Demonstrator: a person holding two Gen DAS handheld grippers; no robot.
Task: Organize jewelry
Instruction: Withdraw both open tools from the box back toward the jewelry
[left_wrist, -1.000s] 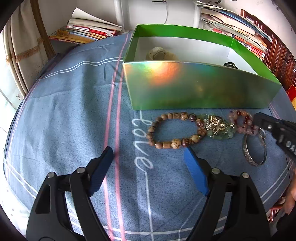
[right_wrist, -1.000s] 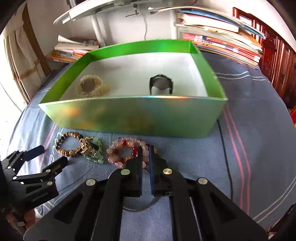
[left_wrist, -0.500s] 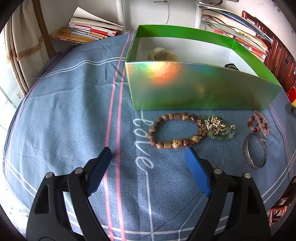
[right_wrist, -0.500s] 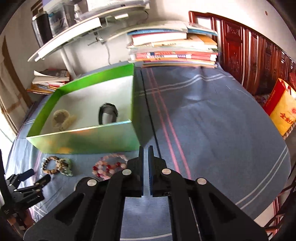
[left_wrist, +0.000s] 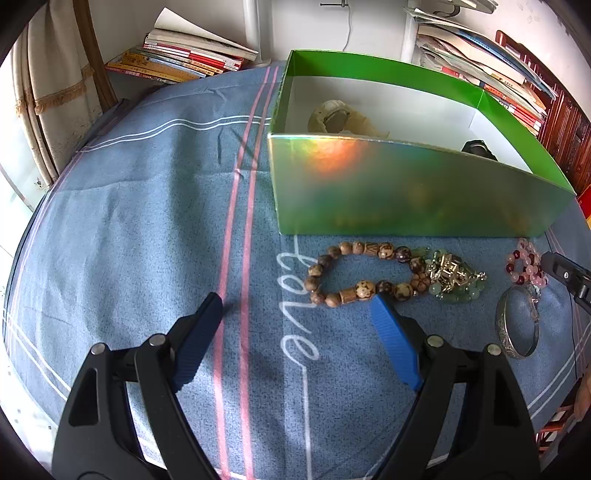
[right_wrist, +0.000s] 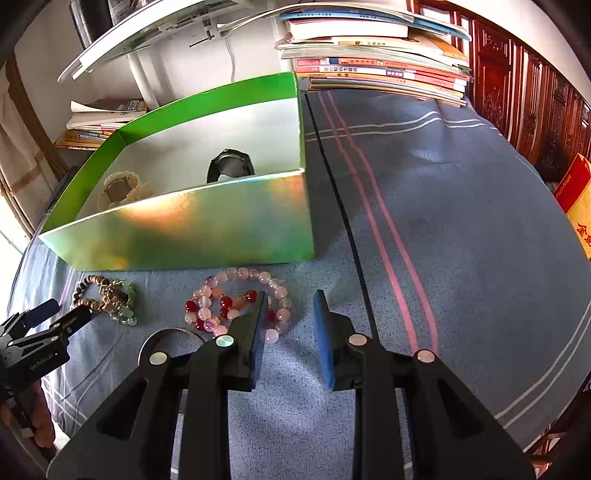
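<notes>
A green box (left_wrist: 406, 192) (right_wrist: 192, 232) stands on the blue cloth and holds a beige watch (left_wrist: 334, 118) (right_wrist: 118, 186) and a black watch (right_wrist: 231, 168). In front of it lie a brown bead bracelet (left_wrist: 354, 273) (right_wrist: 88, 291), a green and gold bracelet (left_wrist: 456, 280) (right_wrist: 118, 301), a pink and red bead bracelet (right_wrist: 236, 299) (left_wrist: 526, 266) and a silver bangle (left_wrist: 517, 326) (right_wrist: 166, 341). My left gripper (left_wrist: 295, 306) is open and empty, just short of the brown bracelet. My right gripper (right_wrist: 290, 299) is open and empty, its left finger over the pink bracelet's right side.
Stacks of books (right_wrist: 376, 62) (left_wrist: 184, 55) lie behind the box at both back corners. A red and yellow package (right_wrist: 576, 206) stands at the cloth's right edge. Wooden cabinets (right_wrist: 524, 85) are at the far right. A black cord (right_wrist: 343, 214) runs along the cloth.
My right gripper has opened and come back down over the pink bracelet. The pink bracelet was dragged to the right, away from the green one. My left gripper has hardly moved.
</notes>
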